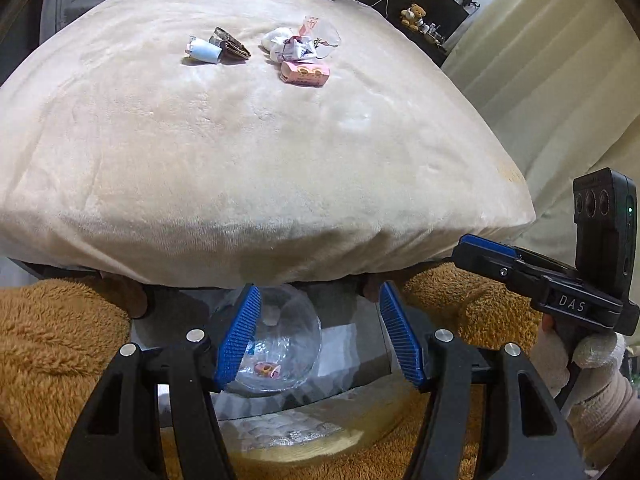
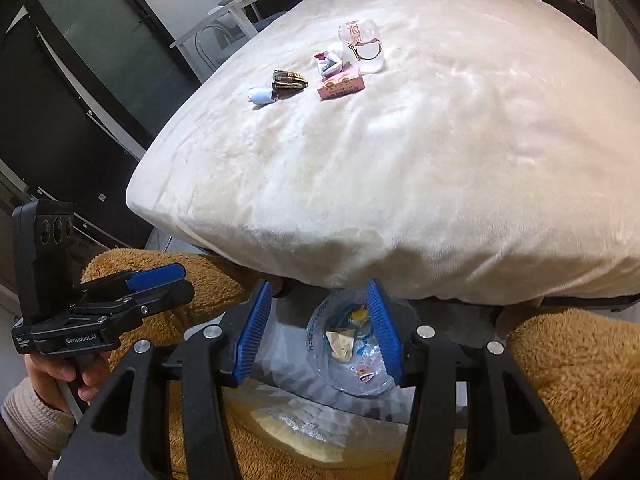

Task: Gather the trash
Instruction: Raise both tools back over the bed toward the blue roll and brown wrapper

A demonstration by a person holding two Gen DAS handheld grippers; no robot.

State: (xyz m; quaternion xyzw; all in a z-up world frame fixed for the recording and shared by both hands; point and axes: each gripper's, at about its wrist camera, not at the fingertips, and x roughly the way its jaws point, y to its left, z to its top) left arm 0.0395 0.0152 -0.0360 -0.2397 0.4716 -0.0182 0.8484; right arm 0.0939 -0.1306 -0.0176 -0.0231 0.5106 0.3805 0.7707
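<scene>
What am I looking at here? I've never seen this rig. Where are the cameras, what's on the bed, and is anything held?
No robot: a person holds a two-finger gripper in each hand, and each carries a wide-angle camera looking along its blue-padded fingers. One picture is from the left gripper, the other from the right gripper; each also shows the other gripper at its edge. Ahead is a bed with trash on it: a blue wrapper, a brown wrapper, white wrappers, a pink box and a clear cup. Below the bed's edge is a clear bag with scraps inside. Both grippers look open, with nothing clamped.
</scene>
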